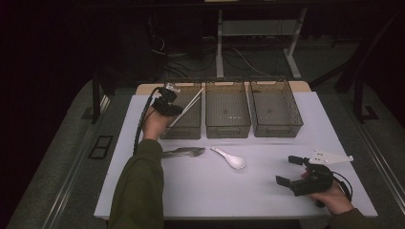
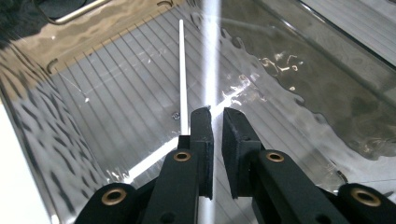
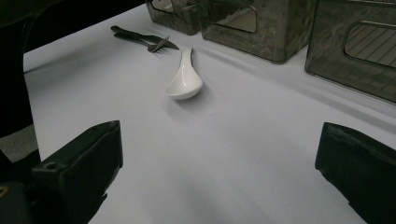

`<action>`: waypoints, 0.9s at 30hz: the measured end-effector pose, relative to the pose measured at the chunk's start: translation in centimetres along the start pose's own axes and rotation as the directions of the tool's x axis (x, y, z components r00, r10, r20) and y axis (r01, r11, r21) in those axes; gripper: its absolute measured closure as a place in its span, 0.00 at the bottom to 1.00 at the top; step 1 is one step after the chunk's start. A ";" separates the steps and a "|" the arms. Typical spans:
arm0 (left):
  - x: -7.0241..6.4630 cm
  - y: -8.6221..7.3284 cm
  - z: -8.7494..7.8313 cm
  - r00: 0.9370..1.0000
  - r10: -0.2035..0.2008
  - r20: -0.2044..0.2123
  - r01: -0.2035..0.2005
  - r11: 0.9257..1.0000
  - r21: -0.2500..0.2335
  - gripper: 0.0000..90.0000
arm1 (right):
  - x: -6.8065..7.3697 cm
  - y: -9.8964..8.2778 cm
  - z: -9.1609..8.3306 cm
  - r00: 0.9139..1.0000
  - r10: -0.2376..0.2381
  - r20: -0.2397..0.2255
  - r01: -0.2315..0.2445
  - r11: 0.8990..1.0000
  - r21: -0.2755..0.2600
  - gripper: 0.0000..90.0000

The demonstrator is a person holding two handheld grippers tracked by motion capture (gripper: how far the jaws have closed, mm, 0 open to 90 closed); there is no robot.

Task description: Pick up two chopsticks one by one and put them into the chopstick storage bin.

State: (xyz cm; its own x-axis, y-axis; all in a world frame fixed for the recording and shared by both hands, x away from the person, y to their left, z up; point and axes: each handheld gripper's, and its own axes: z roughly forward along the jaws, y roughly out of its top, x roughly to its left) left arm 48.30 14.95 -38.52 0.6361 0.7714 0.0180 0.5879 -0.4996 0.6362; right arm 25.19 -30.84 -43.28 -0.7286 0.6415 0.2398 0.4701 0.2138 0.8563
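The left tool (image 2: 217,116) pinches thin white chopsticks (image 2: 211,56) (long, straight); the right tool (image 3: 219,177) gapes open.

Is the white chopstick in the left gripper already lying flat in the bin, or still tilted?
Tilted: the chopstick slants out of the left bin, its upper end above the rim, its lower part between the left gripper jaws.

1. The high view was dim; the room beyond the tabletop (image 1: 267,191) sank into near-black, and only the pale top caught light.
2. In the left gripper view, glare rippled over the clear bin (image 2: 303,79) walls, and a white stick (image 2: 211,56) blurred into a bright streak.
3. The spoon (image 3: 184,79) cast a soft shadow in the right gripper view, and the near jaws were dark and out of focus.
4. The high view was grainy and soft.
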 end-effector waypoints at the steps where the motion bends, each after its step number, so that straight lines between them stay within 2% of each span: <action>1: 0.0 0.0 0.1 1.000 -0.001 -0.007 0.001 1.000 0.003 0.90 | 0.0 0.0 0.0 1.000 -0.002 -0.001 0.002 1.000 0.000 0.01; 8: -0.3 0.2 -0.4 1.000 -0.003 -0.006 0.003 1.000 -0.029 0.83 | 0.0 0.0 0.0 1.000 -0.001 0.000 0.001 1.000 -0.001 0.01; 15: -0.9 0.4 -2.2 0.999 0.009 0.053 -0.005 0.996 -0.088 0.72 | 0.0 0.0 0.1 1.000 -0.005 0.002 0.005 1.000 0.003 0.01; 18: -1.3 0.3 -2.9 0.994 0.017 0.106 -0.005 0.994 -0.106 0.64 | 0.0 0.0 0.0 1.000 -0.005 0.003 0.005 1.000 0.004 0.01; 21: -2.0 0.0 -3.7 0.991 0.022 0.129 -0.007 0.993 -0.118 0.59 | 0.0 0.0 0.1 1.000 -0.009 0.004 0.009 1.000 0.002 0.01; 27: -3.7 -1.2 -5.3 0.988 0.059 0.144 -0.036 0.987 -0.158 0.52 | 0.0 0.0 0.1 1.000 -0.008 0.007 0.008 1.000 0.004 0.01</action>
State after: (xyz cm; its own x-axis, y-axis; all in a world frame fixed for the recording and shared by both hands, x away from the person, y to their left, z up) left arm 42.62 14.77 -35.28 0.7348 0.6760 -0.0555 0.4781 -0.4582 0.7493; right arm 25.20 -30.79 -43.33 -0.7292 0.6446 0.2296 0.4659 0.2219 0.8566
